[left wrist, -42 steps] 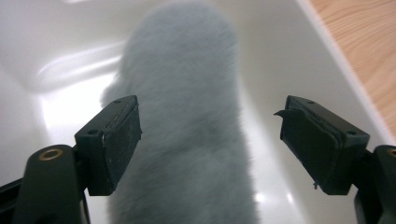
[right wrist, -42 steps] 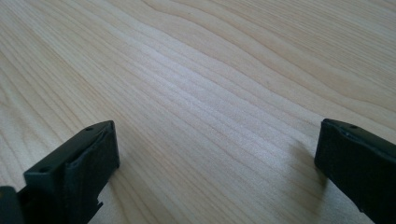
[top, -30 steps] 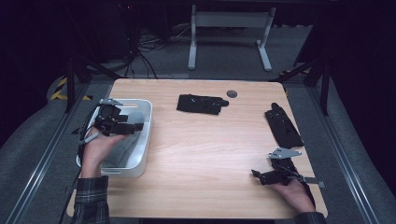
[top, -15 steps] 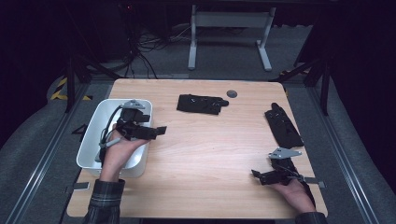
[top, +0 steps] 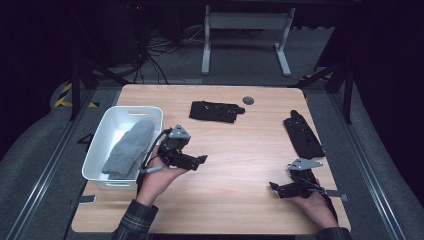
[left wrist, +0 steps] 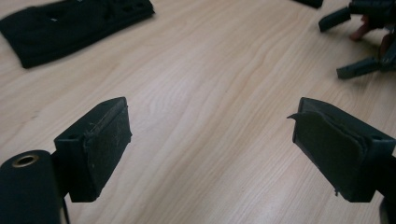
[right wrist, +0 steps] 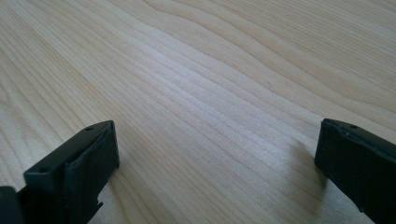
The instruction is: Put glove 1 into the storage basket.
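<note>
Left claw (top: 196, 161) jaws apart, empty, above bare desk (top: 240, 150) just beside white bin (top: 100, 150); grey sock (top: 129, 147) lies inside bin, likely sorted. Right claw (top: 278, 189) jaws apart, empty, low on desk. 2 black garments: 1 (top: 216, 110) beyond left claw, likely next pick; 1 (top: 301, 135) beyond right claw.

A white rectangular plastic bin (top: 100, 150) sits at the left edge of the wooden table, and a grey knitted sock (top: 129, 146) lies lengthwise inside it, slanting from the near left toward the far right. A black flat fabric piece (top: 216, 110) lies near the table's far middle, stretched left to right. Another black fabric piece (top: 302, 136) lies along the right edge, running near to far.
</note>
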A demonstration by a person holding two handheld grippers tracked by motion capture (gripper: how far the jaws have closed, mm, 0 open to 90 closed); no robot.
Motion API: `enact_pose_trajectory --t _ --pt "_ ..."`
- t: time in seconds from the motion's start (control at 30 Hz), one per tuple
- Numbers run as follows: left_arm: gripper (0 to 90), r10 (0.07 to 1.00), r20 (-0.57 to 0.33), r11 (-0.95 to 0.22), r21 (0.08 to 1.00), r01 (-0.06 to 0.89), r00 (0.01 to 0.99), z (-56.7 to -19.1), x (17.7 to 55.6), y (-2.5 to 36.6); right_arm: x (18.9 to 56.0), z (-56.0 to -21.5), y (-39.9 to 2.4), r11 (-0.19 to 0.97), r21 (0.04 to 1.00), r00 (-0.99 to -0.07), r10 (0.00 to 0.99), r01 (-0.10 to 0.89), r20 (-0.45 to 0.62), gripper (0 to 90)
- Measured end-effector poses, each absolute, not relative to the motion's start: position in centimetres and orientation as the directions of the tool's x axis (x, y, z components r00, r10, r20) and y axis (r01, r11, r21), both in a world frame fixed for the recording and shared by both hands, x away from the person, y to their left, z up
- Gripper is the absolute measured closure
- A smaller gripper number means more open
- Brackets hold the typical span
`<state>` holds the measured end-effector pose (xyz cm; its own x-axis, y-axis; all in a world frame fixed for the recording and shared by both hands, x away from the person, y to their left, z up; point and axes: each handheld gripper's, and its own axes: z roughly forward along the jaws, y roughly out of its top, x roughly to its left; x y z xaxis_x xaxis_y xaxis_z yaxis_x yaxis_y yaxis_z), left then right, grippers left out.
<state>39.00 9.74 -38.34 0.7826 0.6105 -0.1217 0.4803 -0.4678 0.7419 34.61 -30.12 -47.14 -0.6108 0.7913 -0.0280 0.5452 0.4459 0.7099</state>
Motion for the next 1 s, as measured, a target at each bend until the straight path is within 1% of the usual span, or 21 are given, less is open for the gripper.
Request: enact_pose_trajectory --t 0.13,0.2,0.47,0.63,0.7,0.73,0.77,0.83,0.87,0.93,1.0 --pt "12.2 0.599 -0.102 -0.496 0.731 0.469 0.794 -39.9 38.7 8.5 34.6 -47.1 -30.1 0.446 0.709 -0.61 0.792 0.545 -0.029 0.0" --pt "12.6 0.595 -0.075 -0.52 0.723 0.454 0.8 -40.8 38.5 8.1 34.6 -47.1 -30.1 0.446 0.709 -0.61 0.792 0.546 -0.029 0.0" --pt "12.0 0.583 -0.076 -0.579 0.659 0.479 0.809 -44.7 38.1 7.7 34.6 -47.1 -30.1 0.444 0.709 -0.607 0.794 0.548 -0.029 0.0" --pt "10.5 0.571 -0.077 -0.614 0.622 0.487 0.818 -46.5 38.0 8.1 34.6 -47.1 -30.1 0.445 0.708 -0.606 0.795 0.549 -0.029 0.4" --pt "8.7 0.566 -0.067 -0.609 0.637 0.472 0.821 -46.7 37.9 8.3 34.7 -46.9 -30.1 0.44 0.699 -0.597 0.802 0.563 -0.024 3.3" --pt "8.6 0.561 -0.073 -0.605 0.643 0.469 0.824 -46.8 38.0 8.4 34.8 -46.7 -30.1 0.426 0.701 -0.599 0.8 0.572 0.003 4.8" --pt "8.3 0.558 -0.078 -0.6 0.649 0.467 0.826 -46.9 37.9 8.5 34.8 -46.6 -30.1 0.417 0.701 -0.599 0.8 0.578 0.018 7.6" --pt "6.2 0.545 -0.053 -0.604 0.667 0.436 0.836 -47.3 37.8 8.7 34.8 -46.3 -30.2 0.416 0.701 -0.602 0.798 0.579 0.024 14.7" --pt "4.2 0.535 -0.028 -0.613 0.675 0.411 0.844 -47.5 37.7 8.8 34.7 -46.1 -30.3 0.419 0.704 -0.607 0.795 0.573 0.021 16.2" --pt "0.3 0.527 -0.022 -0.61 0.686 0.397 0.849 -47.8 37.7 8.8 34.7 -45.7 -30.3 0.418 0.712 -0.602 0.799 0.565 0.009 19.5" --pt "0.0 0.525 -0.02 -0.613 0.685 0.394 0.851 -47.8 37.7 8.8 34.8 -45.2 -30.4 0.417 0.725 -0.603 0.798 0.548 -0.003 23.9"
